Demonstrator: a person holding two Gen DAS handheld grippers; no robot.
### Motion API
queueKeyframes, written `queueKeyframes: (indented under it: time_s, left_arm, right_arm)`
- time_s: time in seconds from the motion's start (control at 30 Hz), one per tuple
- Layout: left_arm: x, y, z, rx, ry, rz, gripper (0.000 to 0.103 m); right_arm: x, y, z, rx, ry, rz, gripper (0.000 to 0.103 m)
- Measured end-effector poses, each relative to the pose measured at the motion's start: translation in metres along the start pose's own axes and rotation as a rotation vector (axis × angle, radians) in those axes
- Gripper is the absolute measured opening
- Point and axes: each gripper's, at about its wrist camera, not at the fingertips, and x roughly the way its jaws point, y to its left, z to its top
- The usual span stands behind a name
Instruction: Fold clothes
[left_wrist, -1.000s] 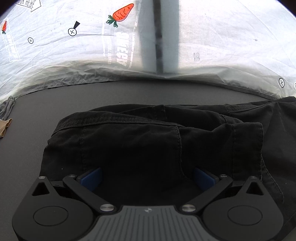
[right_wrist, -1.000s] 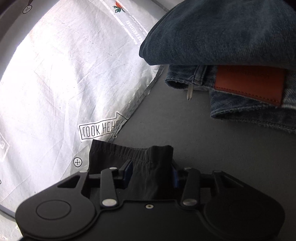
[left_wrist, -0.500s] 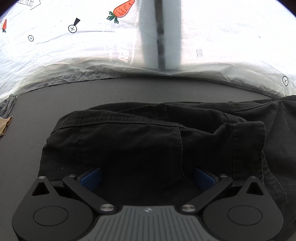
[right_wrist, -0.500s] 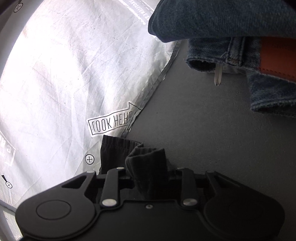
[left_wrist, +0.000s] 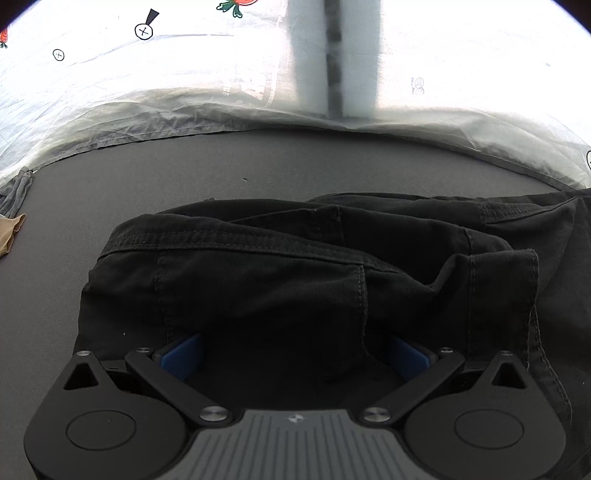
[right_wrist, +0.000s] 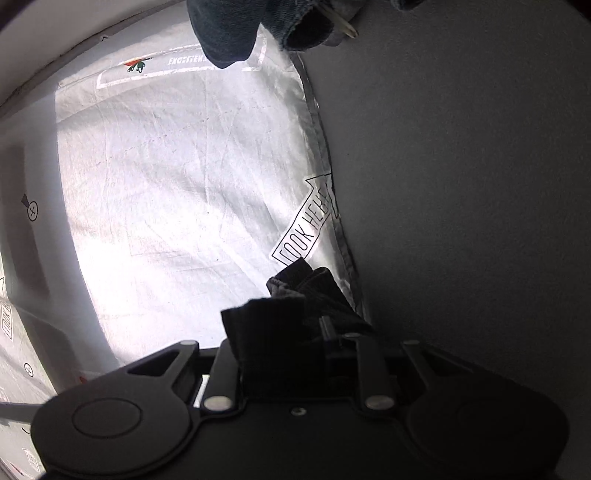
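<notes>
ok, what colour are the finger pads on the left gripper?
Blue, on the left gripper finger pads; clearest in the left wrist view, against the black garment.

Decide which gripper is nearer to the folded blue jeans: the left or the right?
Right. The right gripper, shut on black fabric, has the blue jeans ahead of it. The left gripper is over the black shorts; no jeans show there.

Dark grey tabletop (left_wrist: 258, 173), crinkled silver printed sheet (right_wrist: 177, 177) beyond

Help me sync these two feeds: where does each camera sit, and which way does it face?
Left wrist: on the left gripper, facing across the crumpled black cotton garment on the grey tabletop; open blue-padded fingers show.
Right wrist: on the right gripper, tilted toward the white printed sheet; fingers clamp black fabric.
Shared: garment, tabletop, sheet.
</notes>
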Motion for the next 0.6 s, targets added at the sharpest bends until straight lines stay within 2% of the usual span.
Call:
queueKeyframes:
  time_s: [0.17,0.3,0.33,0.4,0.5,0.6]
  left_arm:
    - [-0.006,0.007,-0.005,-0.006,-0.037,-0.040,0.103]
    - [-0.022,0.030,-0.007,-0.037,-0.049,-0.162,0.103]
    - [-0.029,0.041,-0.004,-0.072,-0.046,-0.202,0.103]
    - [-0.047,0.068,-0.007,-0.141,-0.074,-0.233,0.103]
    - [-0.071,0.116,-0.017,-0.196,-0.126,-0.231,0.103]
    - [-0.092,0.167,-0.024,-0.225,-0.156,-0.196,0.103]
  right_arm:
    - [0.005,0.009,-0.063,0.072,0.072,0.055,0.023]
    - [0.019,0.014,-0.135,0.080,0.205,0.044,0.023]
    - [0.022,0.014,-0.153,0.075,0.242,0.038,0.023]
    - [0.027,0.014,-0.188,0.064,0.317,0.027,0.023]
    - [0.032,-0.001,-0.236,0.062,0.401,-0.010,0.023]
    - [0.035,-0.020,-0.283,0.063,0.476,-0.051,0.023]
